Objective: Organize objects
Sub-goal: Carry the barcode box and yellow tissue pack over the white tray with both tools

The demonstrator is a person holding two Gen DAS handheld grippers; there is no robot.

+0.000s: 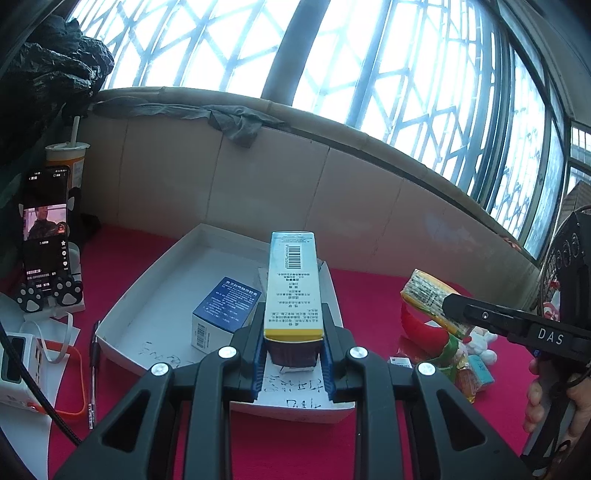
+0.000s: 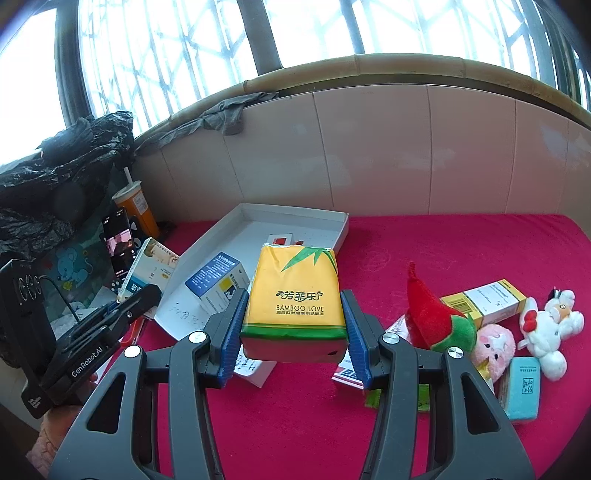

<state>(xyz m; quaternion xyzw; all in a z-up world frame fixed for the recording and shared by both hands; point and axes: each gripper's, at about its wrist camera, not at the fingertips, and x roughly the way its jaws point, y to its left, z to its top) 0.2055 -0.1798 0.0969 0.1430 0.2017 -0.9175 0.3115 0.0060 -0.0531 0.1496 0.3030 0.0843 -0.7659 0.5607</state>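
Right gripper (image 2: 293, 328) clamped on soft tissue pack (image 2: 295, 291) – light, squashy; left gripper (image 1: 293, 354) gripping stiff carton (image 1: 293, 284) by its end.

A phone (image 1: 46, 225) stands upright on a paw-print stand (image 1: 50, 295) at the left, its screen lit. Behind it is an orange drink cup (image 1: 70, 158) with a straw (image 1: 75, 130). Black plastic bags (image 2: 62, 155) are heaped in the corner. A grey cloth (image 1: 236, 123) drapes over the tiled ledge below the barred window (image 2: 332, 33). A pen (image 1: 94, 373) lies on the red cover beside a white power bank (image 1: 16, 365).
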